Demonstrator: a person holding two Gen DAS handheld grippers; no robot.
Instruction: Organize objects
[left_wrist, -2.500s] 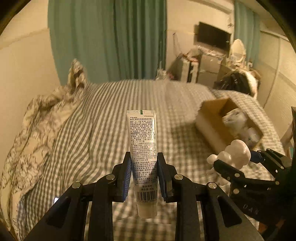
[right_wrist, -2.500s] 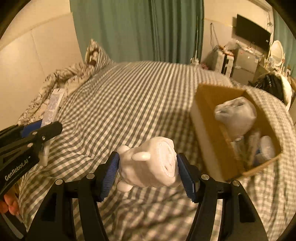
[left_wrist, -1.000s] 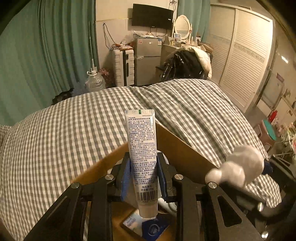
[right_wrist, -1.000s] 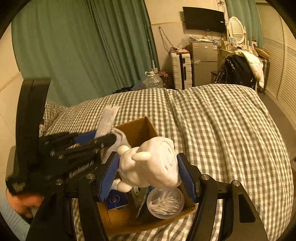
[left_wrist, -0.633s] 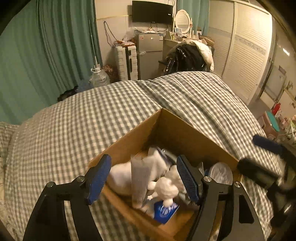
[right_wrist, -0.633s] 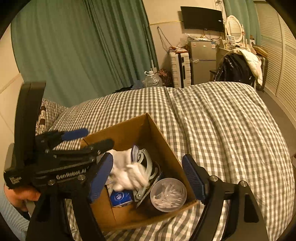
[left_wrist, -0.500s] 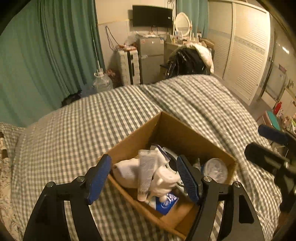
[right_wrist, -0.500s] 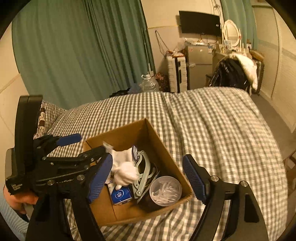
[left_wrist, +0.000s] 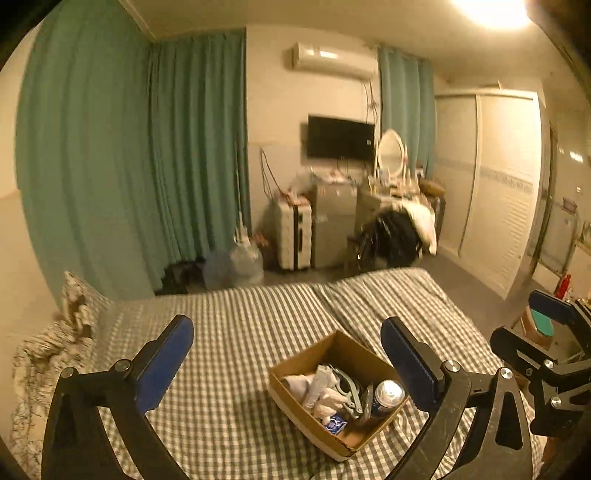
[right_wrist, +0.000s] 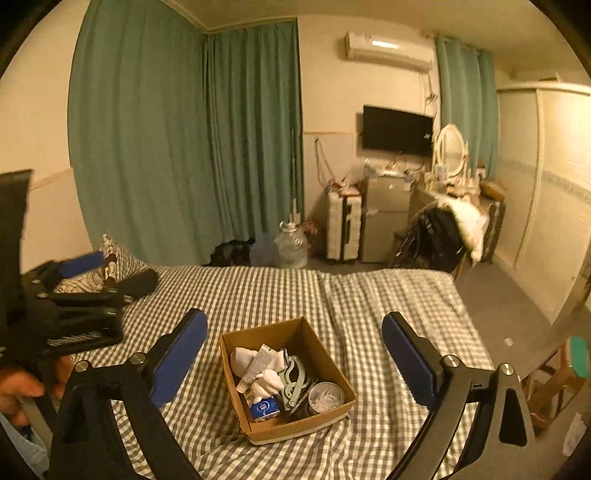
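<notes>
A checked bedspread (right_wrist: 280, 295) stretches broad and bare around a cardboard box (right_wrist: 321, 354) set toward its near right part, short of the bed's edges. Inside, packed close: a white tube (right_wrist: 255, 363), a white figurine (right_wrist: 267, 380), a green clip (right_wrist: 293, 376), a round clear-lidded tub (right_wrist: 325, 395) and a blue packet (right_wrist: 263, 408). Above and apart from the box, the left gripper (left_wrist: 288, 365) and the right gripper (right_wrist: 293, 354) hang with jaws spread wide, holding nothing.

In the brown cardboard box (right_wrist: 334, 373), the jumbled white items (right_wrist: 266, 376) overlap and cannot be told apart. The checked grey-and-white bed (left_wrist: 229, 369) runs off the bottom edge. The dresser clutter (right_wrist: 391, 170) is too small.
</notes>
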